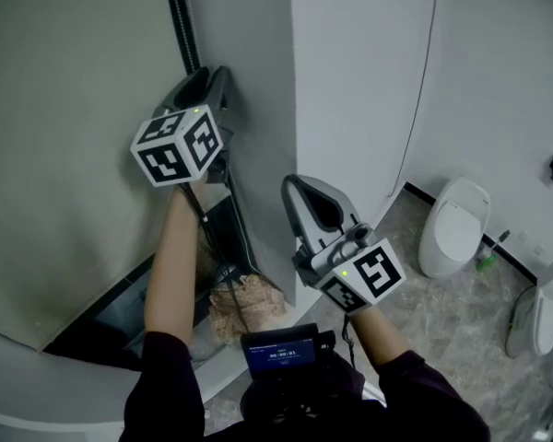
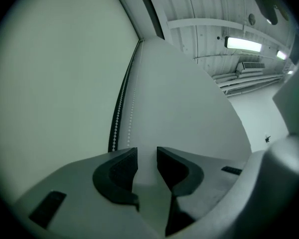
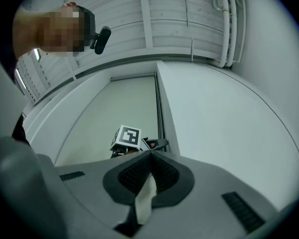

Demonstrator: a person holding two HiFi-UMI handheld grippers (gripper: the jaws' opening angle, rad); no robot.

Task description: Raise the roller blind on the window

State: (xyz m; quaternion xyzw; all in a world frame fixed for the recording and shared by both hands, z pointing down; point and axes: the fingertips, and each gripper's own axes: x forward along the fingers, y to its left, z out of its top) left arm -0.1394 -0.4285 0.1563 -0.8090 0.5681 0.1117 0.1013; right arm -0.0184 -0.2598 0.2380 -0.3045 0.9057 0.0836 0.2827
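Observation:
The roller blind (image 1: 64, 155) is a pale sheet over the window at the left, beside a dark frame strip (image 1: 180, 17). My left gripper (image 1: 205, 81) is raised against the blind's right edge. Seen along it, the left gripper (image 2: 147, 156) is open, with a clear gap and nothing between its pads. The bead chain (image 2: 120, 103) hangs just beyond its left pad, along the blind (image 2: 55, 83). My right gripper (image 1: 315, 196) is lower, by the white wall corner. The right gripper view shows this gripper (image 3: 150, 154) shut and empty, with the left gripper's marker cube (image 3: 127, 136) beyond it.
A white wall corner (image 1: 350, 81) juts out right of the window, with a thin cable (image 1: 422, 90) running down it. A toilet (image 1: 453, 224) and another white fixture (image 1: 535, 316) stand on the tiled floor at the right. Crumpled brown material (image 1: 244, 302) lies on the sill.

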